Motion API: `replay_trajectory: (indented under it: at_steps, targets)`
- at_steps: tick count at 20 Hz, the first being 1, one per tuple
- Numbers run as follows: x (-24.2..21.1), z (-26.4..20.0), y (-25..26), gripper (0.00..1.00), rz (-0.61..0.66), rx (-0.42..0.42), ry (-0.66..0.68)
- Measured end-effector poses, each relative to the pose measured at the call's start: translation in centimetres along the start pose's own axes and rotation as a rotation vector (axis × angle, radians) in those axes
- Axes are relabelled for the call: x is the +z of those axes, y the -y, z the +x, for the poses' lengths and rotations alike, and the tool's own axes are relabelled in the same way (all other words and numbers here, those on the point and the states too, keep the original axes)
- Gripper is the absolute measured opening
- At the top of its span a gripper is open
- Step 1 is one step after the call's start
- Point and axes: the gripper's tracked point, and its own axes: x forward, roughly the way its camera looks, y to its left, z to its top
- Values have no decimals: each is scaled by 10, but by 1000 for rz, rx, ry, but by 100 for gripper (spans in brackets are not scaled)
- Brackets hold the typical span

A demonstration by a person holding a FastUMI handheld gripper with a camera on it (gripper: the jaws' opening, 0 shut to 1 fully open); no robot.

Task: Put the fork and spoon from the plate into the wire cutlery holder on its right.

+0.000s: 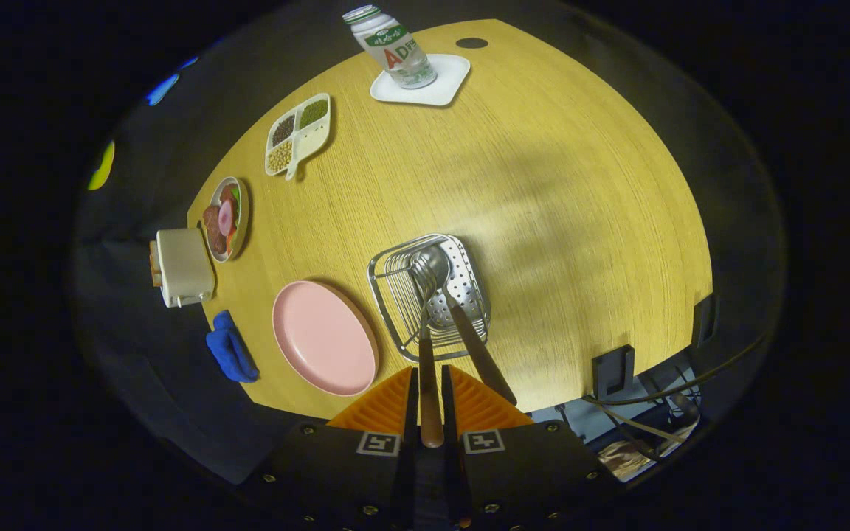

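My gripper (429, 383) is shut on the brown wooden handle of the fork (426, 324), which runs straight ahead between the fingers. Its metal tines hang over the wire cutlery holder (395, 295), a square steel basket with a perforated base on the yellow wooden table. The spoon (462, 317) leans in the holder, its bowl over the far side and its wooden handle slanting back over the near rim toward my right finger. The pink plate (322, 335) lies bare just left of the holder.
A blue cloth (231, 346) lies left of the plate, with a cream toaster (183, 265) and a bowl of food (226, 219) beyond it. Farther off are a divided dish of beans (298, 134) and a bottle (389, 46) on a white coaster. The table edge runs close on the right.
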Motion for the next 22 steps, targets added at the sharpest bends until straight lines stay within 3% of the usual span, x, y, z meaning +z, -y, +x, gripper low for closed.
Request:
replay_trajectory:
  at_steps: [5,11,22]
  targets:
    - [40,-17,-3,17,-33,-14,252]
    - [76,-58,-30,17,-162,-46,616]
    - [79,-182,-136,17,-402,-33,1183]
